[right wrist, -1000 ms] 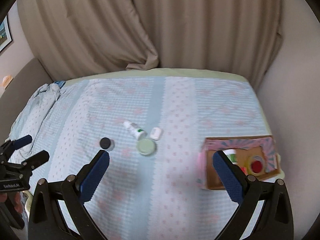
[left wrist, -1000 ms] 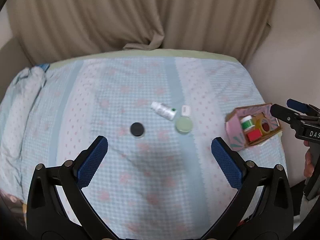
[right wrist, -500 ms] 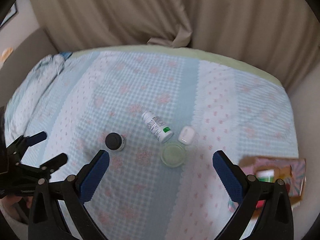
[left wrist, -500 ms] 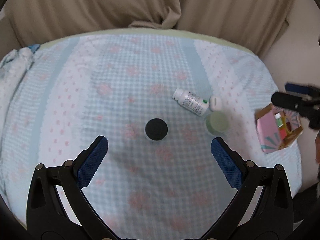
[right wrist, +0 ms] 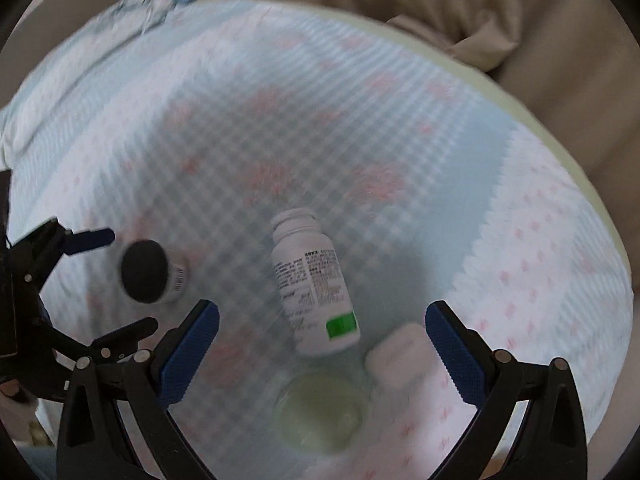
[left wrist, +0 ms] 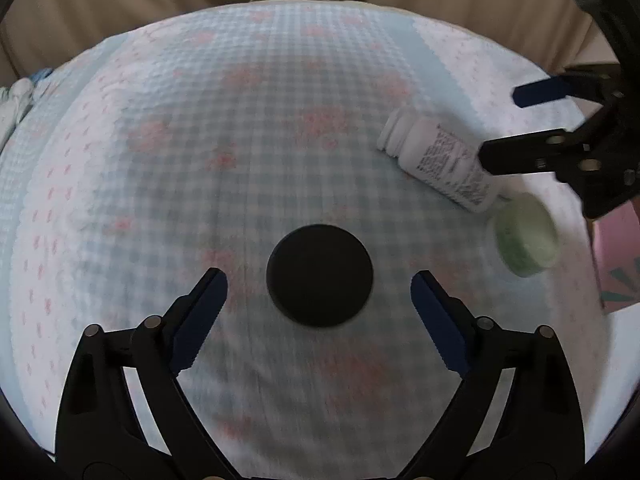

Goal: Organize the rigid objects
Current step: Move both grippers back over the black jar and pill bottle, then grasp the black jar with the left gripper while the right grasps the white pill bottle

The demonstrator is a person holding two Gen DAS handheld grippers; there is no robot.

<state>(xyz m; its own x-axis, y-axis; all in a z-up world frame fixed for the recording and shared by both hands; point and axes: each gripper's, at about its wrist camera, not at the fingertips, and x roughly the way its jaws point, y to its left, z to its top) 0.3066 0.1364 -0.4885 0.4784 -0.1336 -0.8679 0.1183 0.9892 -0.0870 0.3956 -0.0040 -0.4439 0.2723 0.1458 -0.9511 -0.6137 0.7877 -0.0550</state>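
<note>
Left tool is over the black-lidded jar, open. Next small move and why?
Probably lower the left tool straight down, then close. The black-lidded jar sits centred between its open fingers, upright on the bedspread, apart from the white bottle, so nothing needs re-aiming.
</note>
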